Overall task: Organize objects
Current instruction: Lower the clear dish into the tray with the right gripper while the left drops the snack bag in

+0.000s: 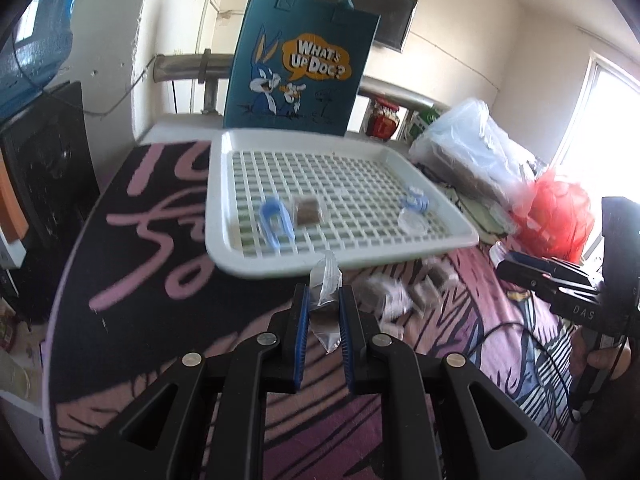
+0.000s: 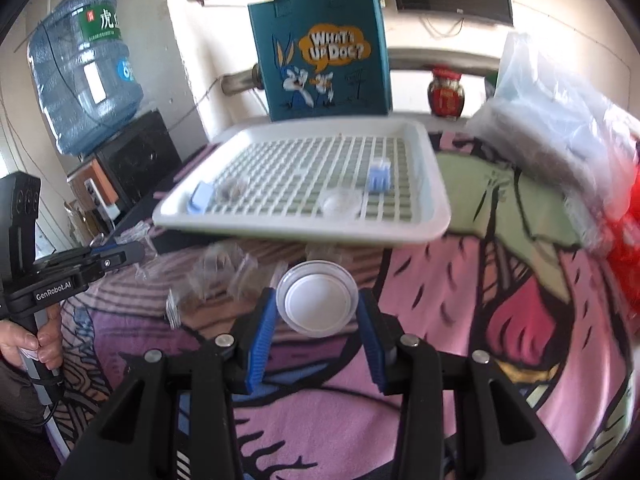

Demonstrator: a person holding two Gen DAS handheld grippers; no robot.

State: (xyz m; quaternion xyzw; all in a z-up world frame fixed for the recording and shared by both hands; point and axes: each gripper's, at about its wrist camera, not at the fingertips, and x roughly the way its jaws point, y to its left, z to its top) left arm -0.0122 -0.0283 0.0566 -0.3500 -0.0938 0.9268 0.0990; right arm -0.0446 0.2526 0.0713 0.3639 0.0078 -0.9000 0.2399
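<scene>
Left wrist view: the left hand-held gripper is clenched on a small clear plastic packet with a brown block inside, the packet standing roughly upright between the blue pads. The white slotted tray lies just ahead and a little above it in the frame, its near rim close to the packet's top. On the tray rest a blue clip, another brown packet and a clear lid. More packets lie loose on the patterned bed cover to the right. The gripper points forward and downward. Right wrist view: the right hand-held gripper is grasping a round clear plastic lid by its sides, flat face toward the camera. The tray's near rim is directly ahead, just beyond the lid. Both hands look about equally near the tray, so the likely move is forward over the rim.
</scene>
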